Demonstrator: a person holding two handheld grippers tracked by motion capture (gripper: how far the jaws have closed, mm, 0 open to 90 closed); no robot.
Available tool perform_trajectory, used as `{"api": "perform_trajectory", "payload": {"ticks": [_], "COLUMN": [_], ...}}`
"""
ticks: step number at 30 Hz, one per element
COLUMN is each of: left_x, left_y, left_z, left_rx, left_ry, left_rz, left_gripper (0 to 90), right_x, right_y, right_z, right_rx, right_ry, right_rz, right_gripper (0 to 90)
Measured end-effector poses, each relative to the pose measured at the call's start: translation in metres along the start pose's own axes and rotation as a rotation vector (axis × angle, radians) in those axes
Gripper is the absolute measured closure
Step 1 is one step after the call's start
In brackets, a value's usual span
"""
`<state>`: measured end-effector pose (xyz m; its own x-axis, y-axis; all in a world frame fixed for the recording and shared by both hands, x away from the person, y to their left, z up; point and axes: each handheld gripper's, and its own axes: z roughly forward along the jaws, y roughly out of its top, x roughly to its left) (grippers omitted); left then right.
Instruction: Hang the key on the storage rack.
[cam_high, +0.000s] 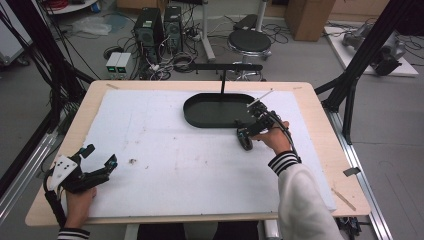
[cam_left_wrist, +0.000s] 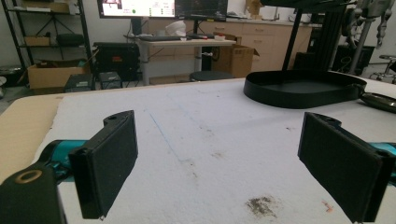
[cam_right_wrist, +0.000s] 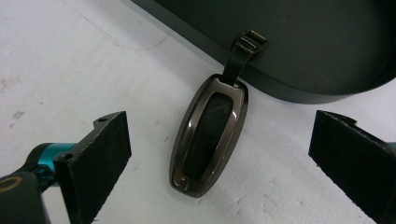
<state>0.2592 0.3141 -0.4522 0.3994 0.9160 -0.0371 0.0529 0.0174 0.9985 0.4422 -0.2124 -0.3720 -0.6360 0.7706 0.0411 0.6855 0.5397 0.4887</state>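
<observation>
A dark metallic key fob (cam_right_wrist: 208, 140) with a short strap lies flat on the white mat, its strap end touching the outer wall of a black oval tray (cam_right_wrist: 327, 46). My right gripper (cam_right_wrist: 219, 121) hovers over it, open, one jaw on either side of the fob and neither touching it. In the high view the right gripper (cam_high: 248, 134) sits at the tray's (cam_high: 215, 107) near right edge, over the fob (cam_high: 247, 145). My left gripper (cam_high: 101, 155) rests open near the table's front left corner, nothing between its jaws (cam_left_wrist: 219, 123). The tray (cam_left_wrist: 299, 91) is far ahead of it.
A thin black post (cam_high: 223, 80) with a crossbar rises from the back of the tray. The white mat (cam_high: 165, 150) covers most of the wooden table and has a small dark stain (cam_high: 132, 161). A stool, computers and cables stand on the floor beyond.
</observation>
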Motion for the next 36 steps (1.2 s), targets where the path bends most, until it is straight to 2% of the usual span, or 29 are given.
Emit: {"api": "perform_trajectory", "payload": {"ticks": [7, 10, 15, 25, 29, 30, 32, 36], "left_x": [0.000, 0.000, 0.000, 0.000, 0.000, 0.000, 0.000, 0.000], "left_y": [0.000, 0.000, 0.000, 0.000, 0.000, 0.000, 0.000, 0.000], "left_z": [0.000, 0.000, 0.000, 0.000, 0.000, 0.000, 0.000, 0.000], "left_rx": [0.000, 0.000, 0.000, 0.001, 0.000, 0.001, 0.001, 0.001], "left_ry": [0.001, 0.001, 0.000, 0.001, 0.001, 0.000, 0.001, 0.002], "left_rz": [0.000, 0.000, 0.002, -0.001, -0.002, -0.003, -0.002, -0.003], "left_gripper": [12.5, 12.5, 12.5, 12.5, 12.5, 12.5, 12.5, 12.5], "right_x": [0.000, 0.000, -0.001, 0.003, 0.003, 0.004, 0.004, 0.006], "right_y": [0.003, 0.004, 0.005, 0.009, 0.009, 0.009, 0.010, 0.010], "right_z": [0.013, 0.019, 0.023, 0.031, 0.034, 0.034, 0.034, 0.037], "right_rx": [0.057, 0.089, 0.108, 0.146, 0.153, 0.151, 0.155, 0.169], "right_ry": [-0.013, 0.001, -0.003, -0.037, -0.055, -0.059, -0.051, -0.059], "right_rz": [0.011, 0.016, 0.025, 0.010, 0.029, 0.037, 0.029, 0.031], "right_gripper": [4.6, 5.3, 5.3, 7.6, 7.6, 13.4, 16.4, 16.1]}}
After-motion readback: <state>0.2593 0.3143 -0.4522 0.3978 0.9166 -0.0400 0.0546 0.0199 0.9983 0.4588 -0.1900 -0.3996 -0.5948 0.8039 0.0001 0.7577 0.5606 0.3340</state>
